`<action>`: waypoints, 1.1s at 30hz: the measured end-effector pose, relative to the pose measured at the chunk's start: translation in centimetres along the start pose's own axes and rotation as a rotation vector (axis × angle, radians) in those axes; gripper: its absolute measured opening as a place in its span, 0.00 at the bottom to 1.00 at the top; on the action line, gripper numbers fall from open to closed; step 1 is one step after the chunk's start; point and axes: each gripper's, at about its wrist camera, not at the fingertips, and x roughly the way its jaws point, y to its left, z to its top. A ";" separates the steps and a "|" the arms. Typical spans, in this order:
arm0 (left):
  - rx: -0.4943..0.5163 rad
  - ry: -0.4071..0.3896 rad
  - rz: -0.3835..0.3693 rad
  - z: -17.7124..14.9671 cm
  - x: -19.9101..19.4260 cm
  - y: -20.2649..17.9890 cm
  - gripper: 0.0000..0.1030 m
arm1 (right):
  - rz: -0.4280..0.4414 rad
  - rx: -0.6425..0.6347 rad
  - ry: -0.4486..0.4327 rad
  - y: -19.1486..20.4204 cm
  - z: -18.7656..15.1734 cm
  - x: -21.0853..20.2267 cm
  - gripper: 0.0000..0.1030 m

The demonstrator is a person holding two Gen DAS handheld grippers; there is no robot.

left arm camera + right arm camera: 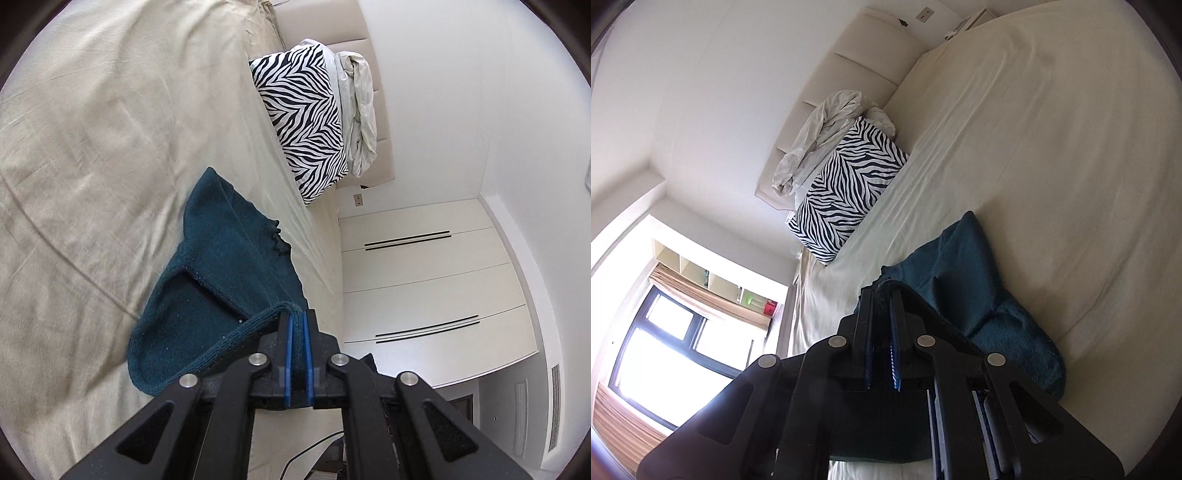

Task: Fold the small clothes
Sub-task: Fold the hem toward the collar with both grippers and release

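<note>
Over the bed, your left claw and right claw clamp the sweater hem; uneven pulling could skew your fold.

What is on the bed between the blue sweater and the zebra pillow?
Nothing: only bare sheet lies between the blue sweater and the zebra pillow, clearest in the left wrist view.

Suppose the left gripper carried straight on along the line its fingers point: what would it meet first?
The left gripper, shut on the hem of the teal knitted garment, points across that garment. Beyond the cloth it would probably meet the beige bed sheet, short of the zebra-print pillow; depth is uncertain.
</note>
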 end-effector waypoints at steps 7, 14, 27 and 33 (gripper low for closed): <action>0.044 -0.016 0.084 5.5 6.1 0.1 0.06 | -0.071 -0.044 0.017 -0.2 4.6 7.6 0.07; 0.034 -0.025 0.177 9.8 11.2 3.1 0.06 | -0.161 0.013 0.039 -4.0 7.3 16.0 0.07; 0.138 -0.019 0.279 6.1 10.6 5.3 0.48 | -0.281 -0.055 0.068 -7.2 4.1 16.0 0.62; 0.298 -0.009 0.355 1.5 9.2 4.4 0.48 | -0.299 -0.262 0.113 -4.4 -0.4 10.4 0.59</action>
